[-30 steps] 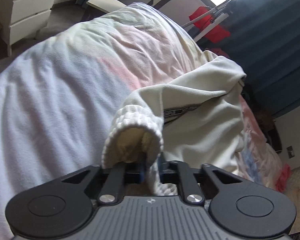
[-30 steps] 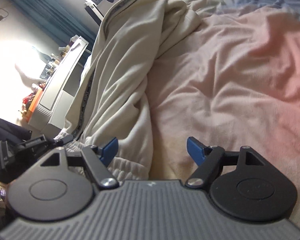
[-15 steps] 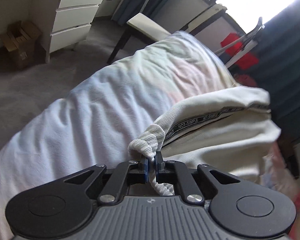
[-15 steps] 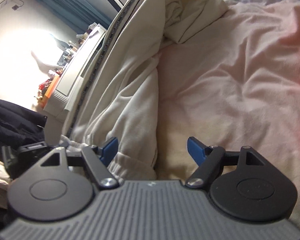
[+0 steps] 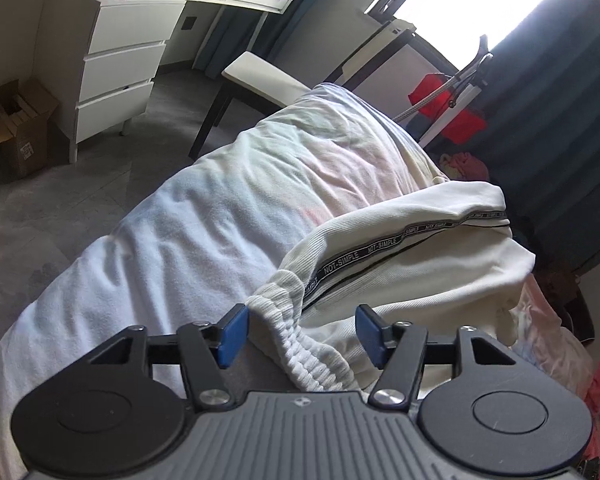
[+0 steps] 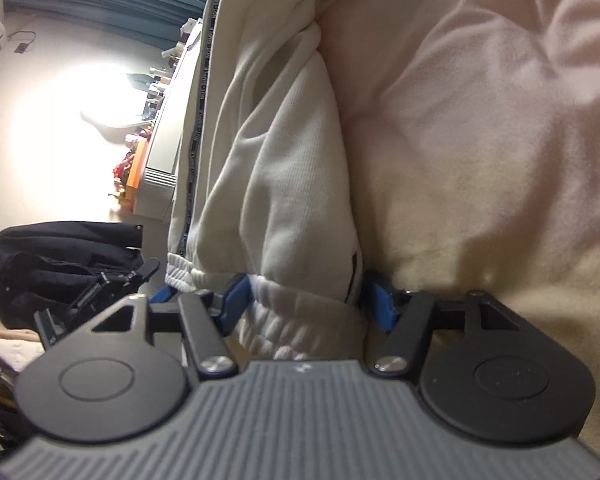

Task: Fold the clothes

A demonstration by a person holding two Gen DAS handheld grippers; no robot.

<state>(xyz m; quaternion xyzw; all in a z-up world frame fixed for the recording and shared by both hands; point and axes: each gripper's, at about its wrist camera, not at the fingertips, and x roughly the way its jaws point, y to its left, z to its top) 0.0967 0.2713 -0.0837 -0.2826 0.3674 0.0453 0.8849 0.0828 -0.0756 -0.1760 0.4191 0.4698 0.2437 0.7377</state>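
Nearest, the ribbed cuff [image 5: 300,344] of the cream trousers [image 5: 412,264] is seen between the parted pads of the left gripper [image 5: 300,336], whose jaws have just been opening, with no grip kept. Likewise, the right gripper [image 6: 304,304] has just been closing around the other ribbed hem [image 6: 300,320], both pads touching it. Beyond, the trousers are draped across the bed's pale duvet [image 5: 204,216].
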